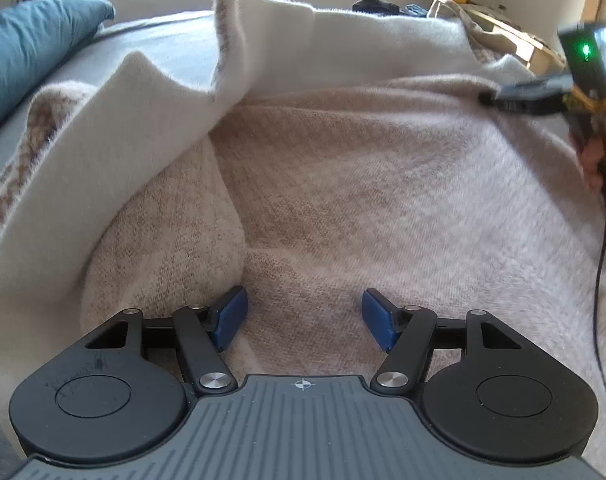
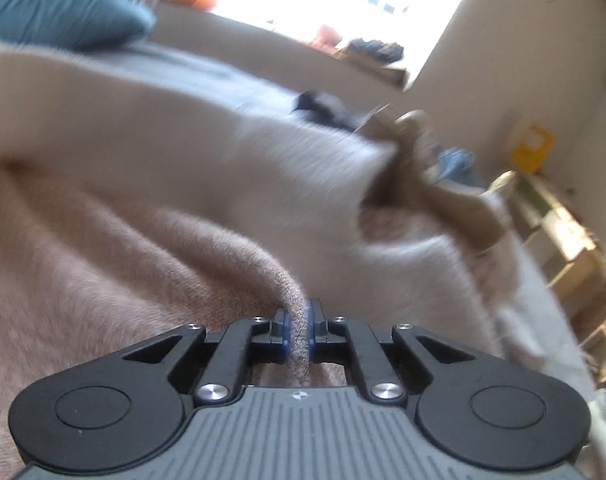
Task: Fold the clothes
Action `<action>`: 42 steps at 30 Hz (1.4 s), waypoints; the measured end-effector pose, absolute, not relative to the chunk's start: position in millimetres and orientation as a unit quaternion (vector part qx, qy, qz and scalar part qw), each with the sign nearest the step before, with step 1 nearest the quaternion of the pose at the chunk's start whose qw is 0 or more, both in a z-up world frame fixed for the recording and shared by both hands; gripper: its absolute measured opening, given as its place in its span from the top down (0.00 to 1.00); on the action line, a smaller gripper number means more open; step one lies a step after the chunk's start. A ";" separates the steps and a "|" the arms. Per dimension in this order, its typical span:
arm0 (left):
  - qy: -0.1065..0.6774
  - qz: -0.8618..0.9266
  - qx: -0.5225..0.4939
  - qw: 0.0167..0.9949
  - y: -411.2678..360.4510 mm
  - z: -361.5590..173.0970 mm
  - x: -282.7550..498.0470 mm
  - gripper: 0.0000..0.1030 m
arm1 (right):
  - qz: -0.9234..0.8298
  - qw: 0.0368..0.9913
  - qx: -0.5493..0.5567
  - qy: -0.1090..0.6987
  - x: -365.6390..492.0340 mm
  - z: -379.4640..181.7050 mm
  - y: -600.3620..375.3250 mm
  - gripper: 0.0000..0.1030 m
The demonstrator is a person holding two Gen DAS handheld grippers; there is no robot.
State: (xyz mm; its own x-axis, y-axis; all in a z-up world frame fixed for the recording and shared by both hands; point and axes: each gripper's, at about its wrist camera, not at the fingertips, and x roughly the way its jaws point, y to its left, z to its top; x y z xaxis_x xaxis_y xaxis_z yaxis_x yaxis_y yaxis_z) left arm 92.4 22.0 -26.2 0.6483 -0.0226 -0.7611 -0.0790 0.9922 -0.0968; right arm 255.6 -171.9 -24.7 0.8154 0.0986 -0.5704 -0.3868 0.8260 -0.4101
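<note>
A sunlit bedroom: a bed with a grey cover (image 1: 175, 44) filled the upper left of the left wrist view, a teal pillow (image 1: 35, 48) at its far left, a bright window along the top edge and cardboard boxes (image 1: 523, 40) at upper right. A beige knitted sweater (image 1: 383, 200) lay spread over the bed across the centre and lower half of both views. Its pale inner face (image 1: 115, 152) was turned up in a loose flap at left of centre, one part rising toward the top edge. The knit appeared soft, fuzzy and thick, with rounded creases rather than sharp folds. The left hand-held gripper (image 1: 305, 316) hovered over the fabric at lower centre, jaws apart, nothing between them. The right hand-held gripper (image 2: 298, 330), at lower centre of its own view, was clenched on a raised ridge of the sweater. Folding seemed at an early stage: no tidy fold was visible, and most of the garment remained to be laid flat and doubled over.
</note>
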 end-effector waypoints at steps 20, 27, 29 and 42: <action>0.366 -0.032 -0.063 0.928 28.5 -0.1 85.6 0.34 | 0.125 0.931 -0.158 0.305 277.2 15.9 -192.1 0.57; 0.383 0.019 -0.085 0.920 35.6 -15.5 139.8 0.34 | 0.287 0.897 -0.120 0.314 263.3 23.4 -130.2 0.61; 0.392 0.075 -0.018 0.917 29.2 -24.7 152.6 0.35 | 0.311 0.882 -0.103 0.337 280.2 11.7 -105.9 0.61; 0.372 0.111 0.040 0.921 37.8 -17.7 127.8 0.44 | 0.201 0.892 -0.101 0.393 373.0 -42.2 -55.5 0.83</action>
